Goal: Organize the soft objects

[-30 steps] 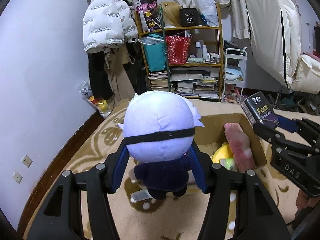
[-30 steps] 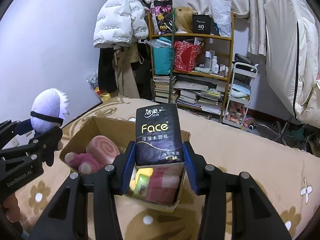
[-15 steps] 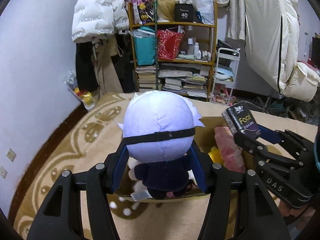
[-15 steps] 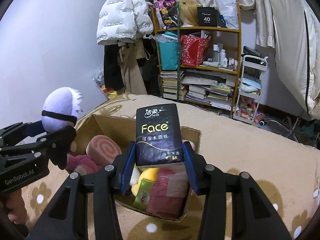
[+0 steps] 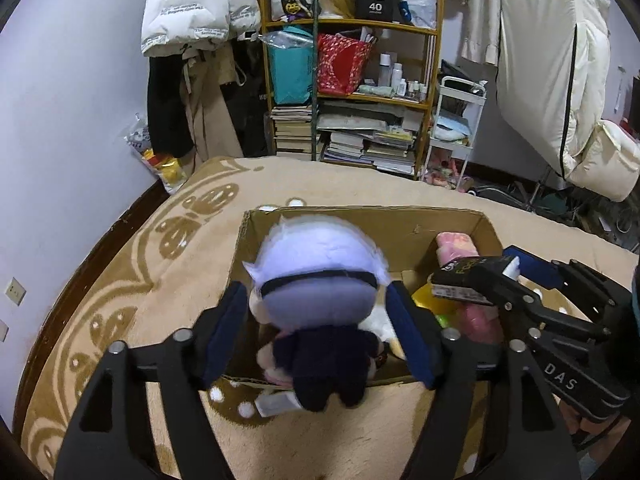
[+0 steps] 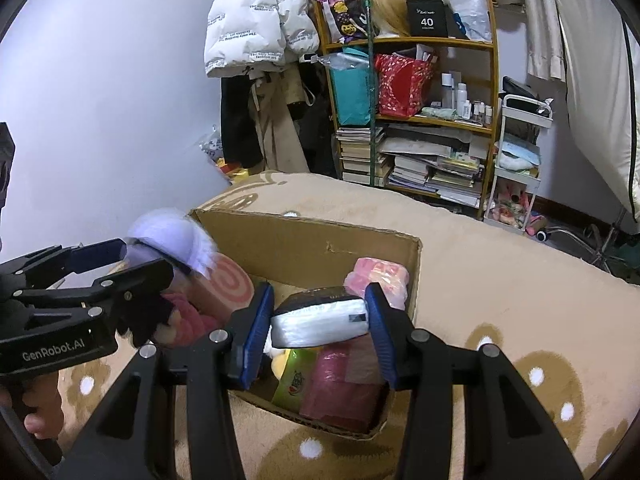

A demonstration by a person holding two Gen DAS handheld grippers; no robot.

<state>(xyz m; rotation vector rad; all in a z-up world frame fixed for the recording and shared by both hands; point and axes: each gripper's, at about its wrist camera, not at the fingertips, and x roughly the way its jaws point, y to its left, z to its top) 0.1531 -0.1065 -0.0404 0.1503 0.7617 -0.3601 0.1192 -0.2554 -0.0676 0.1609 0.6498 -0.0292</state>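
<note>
Left claw (image 5: 316,328) spread wide, blue pads clear of the plush doll (image 5: 320,312) on both sides; doll between them, head tipped forward over the near-left corner of the cardboard box (image 5: 360,220), dark body at the front wall. Whether anything supports the doll from below: cannot tell.

Right claw (image 6: 318,320) clamped on tissue pack (image 6: 320,318), pack tipped flat, white end facing the camera, black wrapper on top, low over the right half of the box. Same pack visible from the left wrist view, dark and tilted, above the box's right side.

Inside the box: pink swirl-roll plush (image 6: 230,284) at left, pink fuzzy toy (image 6: 188,320) beside it, pink wrapped pack (image 6: 380,276) against the far-right wall, green packet (image 6: 294,380) and red-pink pack (image 6: 340,388) under the tissue pack.

Box on a beige patterned blanket (image 5: 180,280). Wooden shelf (image 5: 352,92) with books and bags by the far wall; white puffer jacket (image 5: 192,4) hanging to its left.
</note>
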